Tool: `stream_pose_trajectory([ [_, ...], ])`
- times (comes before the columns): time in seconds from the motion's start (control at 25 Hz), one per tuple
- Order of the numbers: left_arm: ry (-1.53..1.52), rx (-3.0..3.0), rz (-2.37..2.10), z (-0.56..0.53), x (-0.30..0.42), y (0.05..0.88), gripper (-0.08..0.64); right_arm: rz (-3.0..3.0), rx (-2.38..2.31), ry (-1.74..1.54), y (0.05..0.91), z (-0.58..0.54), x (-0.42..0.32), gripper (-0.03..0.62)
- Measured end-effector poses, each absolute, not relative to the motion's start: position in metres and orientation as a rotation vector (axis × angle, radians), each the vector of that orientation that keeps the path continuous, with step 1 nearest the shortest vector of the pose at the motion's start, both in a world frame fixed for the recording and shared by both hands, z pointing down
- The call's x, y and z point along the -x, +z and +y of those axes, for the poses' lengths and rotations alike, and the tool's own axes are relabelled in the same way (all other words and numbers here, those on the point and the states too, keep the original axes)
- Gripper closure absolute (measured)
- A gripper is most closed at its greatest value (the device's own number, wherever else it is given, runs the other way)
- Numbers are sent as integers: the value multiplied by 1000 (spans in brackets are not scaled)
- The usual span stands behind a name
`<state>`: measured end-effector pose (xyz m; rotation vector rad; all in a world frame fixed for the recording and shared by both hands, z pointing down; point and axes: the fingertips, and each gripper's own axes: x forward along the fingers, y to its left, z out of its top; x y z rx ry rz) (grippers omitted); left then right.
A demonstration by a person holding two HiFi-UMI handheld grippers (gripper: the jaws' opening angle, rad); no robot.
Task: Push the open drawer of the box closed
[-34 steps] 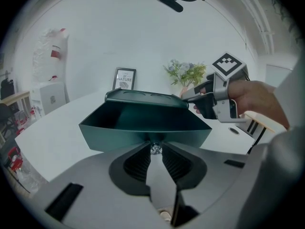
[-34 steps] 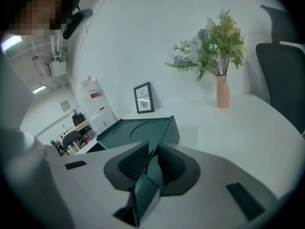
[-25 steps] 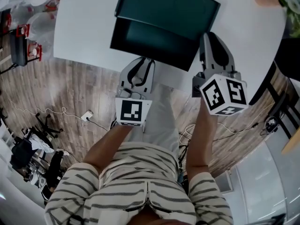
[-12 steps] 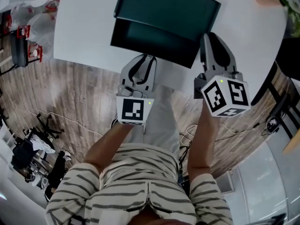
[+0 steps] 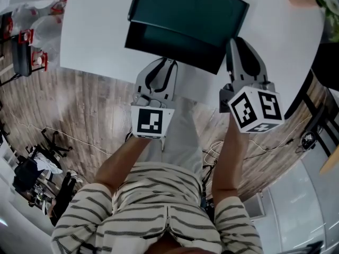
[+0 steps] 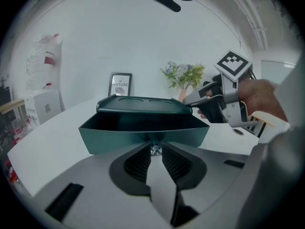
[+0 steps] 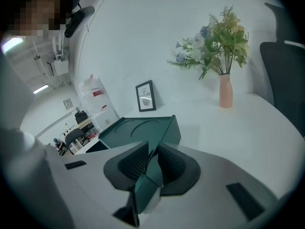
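Our left gripper [image 6: 153,151] had its jaws pinched on the small knob [image 6: 153,149] of the open drawer [image 6: 143,136], and our right gripper [image 7: 149,159] was clamped on a corner of the green box [image 7: 143,128]. The box sat near the edge of a white table [image 5: 90,30], with a framed picture [image 7: 145,96] and a vase of flowers [image 7: 225,89] well behind it.

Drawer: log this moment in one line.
drawer: open | left hand-held gripper: shut on knob | right hand-held gripper: shut on box wall | box: on table
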<state>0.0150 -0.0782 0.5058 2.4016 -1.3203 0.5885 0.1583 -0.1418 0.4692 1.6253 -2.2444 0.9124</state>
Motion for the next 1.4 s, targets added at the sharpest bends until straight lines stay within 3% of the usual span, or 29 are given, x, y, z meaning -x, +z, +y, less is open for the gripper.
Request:
stream_pose_trajectory([
  [1.4, 536, -2373, -1312, -116, -22, 507, 488, -2236, -1649, 894, 468, -143, -157, 518],
])
